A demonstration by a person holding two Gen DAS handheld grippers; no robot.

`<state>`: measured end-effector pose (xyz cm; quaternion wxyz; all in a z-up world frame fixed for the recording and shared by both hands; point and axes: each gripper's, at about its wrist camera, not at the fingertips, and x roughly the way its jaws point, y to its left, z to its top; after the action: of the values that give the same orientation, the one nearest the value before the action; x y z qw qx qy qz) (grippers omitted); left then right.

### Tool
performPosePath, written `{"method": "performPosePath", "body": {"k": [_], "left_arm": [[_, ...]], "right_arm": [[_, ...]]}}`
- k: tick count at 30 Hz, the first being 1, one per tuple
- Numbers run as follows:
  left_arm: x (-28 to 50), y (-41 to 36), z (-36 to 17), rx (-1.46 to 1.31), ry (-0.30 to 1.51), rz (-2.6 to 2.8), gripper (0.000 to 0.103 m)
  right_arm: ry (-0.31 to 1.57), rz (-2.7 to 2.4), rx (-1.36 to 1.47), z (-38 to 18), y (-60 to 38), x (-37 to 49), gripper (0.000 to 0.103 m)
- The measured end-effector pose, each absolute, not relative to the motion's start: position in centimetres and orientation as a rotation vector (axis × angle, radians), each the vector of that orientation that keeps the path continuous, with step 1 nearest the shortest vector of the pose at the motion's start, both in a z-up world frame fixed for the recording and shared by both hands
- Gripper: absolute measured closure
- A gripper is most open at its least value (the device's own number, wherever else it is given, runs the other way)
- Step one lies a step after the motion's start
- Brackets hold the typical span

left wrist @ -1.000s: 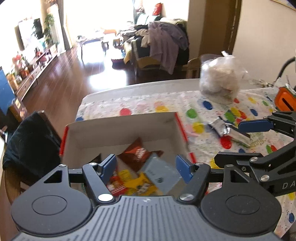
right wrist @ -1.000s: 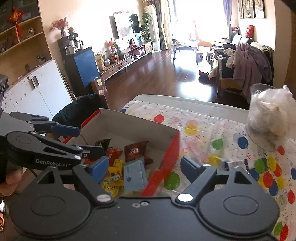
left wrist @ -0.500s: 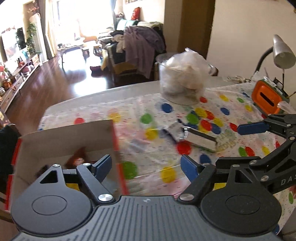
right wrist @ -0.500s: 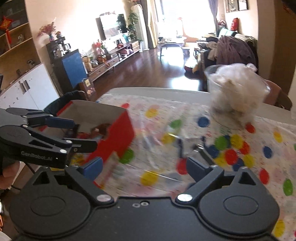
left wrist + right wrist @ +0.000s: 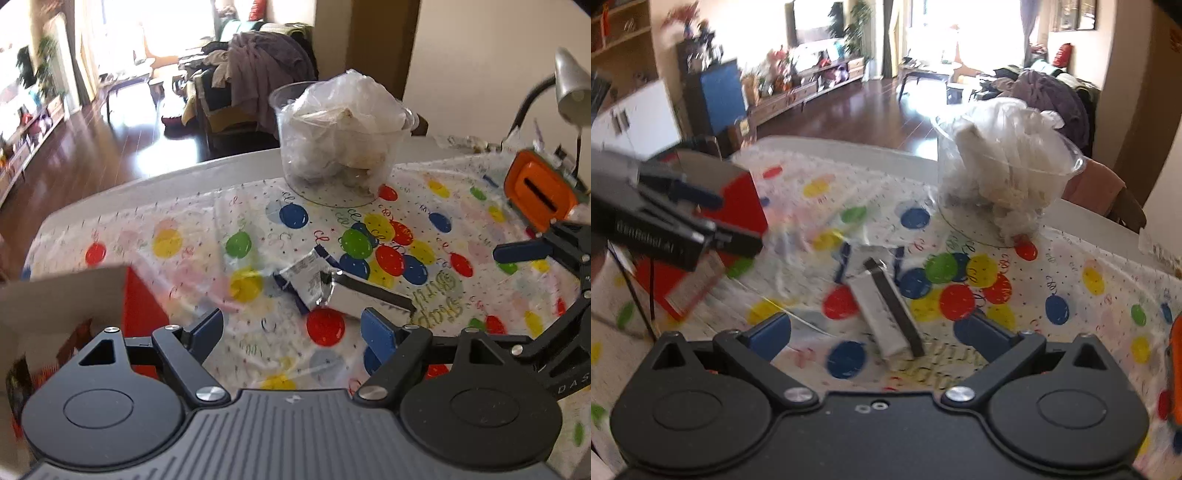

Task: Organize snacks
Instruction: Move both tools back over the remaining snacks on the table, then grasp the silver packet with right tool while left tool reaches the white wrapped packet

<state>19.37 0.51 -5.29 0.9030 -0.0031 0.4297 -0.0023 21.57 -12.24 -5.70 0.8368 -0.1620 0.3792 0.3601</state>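
Observation:
A silver-white snack bar [image 5: 365,295] lies on the balloon-print tablecloth [image 5: 221,206] with a crumpled silver wrapper [image 5: 306,280] beside it. In the right wrist view the bar [image 5: 886,314] lies just ahead, between the open jaws. My left gripper [image 5: 295,332] is open and empty, above the cloth near the bar. My right gripper [image 5: 875,336] is open and empty; it also shows at the right of the left wrist view [image 5: 532,258]. The red cardboard box [image 5: 92,295] with snacks sits at the left; it shows in the right wrist view [image 5: 738,199] too.
A clear plastic tub [image 5: 340,144] stuffed with white bags stands at the table's far side. An orange device [image 5: 539,192] and a desk lamp [image 5: 569,88] are at the right. The table's far edge [image 5: 147,184] is beyond the cloth.
Both grippers have swung right, away from the red box and over the cloth towards the silver bar. Both stay open and empty.

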Motion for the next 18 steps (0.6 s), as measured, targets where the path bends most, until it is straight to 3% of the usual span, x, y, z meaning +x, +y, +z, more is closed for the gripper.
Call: {"method": "performPosePath", "body": {"k": [11,18], "left_arm": [[24.8,0.2,-8.4,0.069,0.982,-0.052,0.021],[26.6,-0.4,-10.1,0.143,1.02,-0.112,0.021]], "right_arm": [[0.867,0.836,-0.456,-11.4,-9.6,26.4,0.005],[0.875,0.871,-0.549,-14.4,-6.9,28.0,0.025]]}}
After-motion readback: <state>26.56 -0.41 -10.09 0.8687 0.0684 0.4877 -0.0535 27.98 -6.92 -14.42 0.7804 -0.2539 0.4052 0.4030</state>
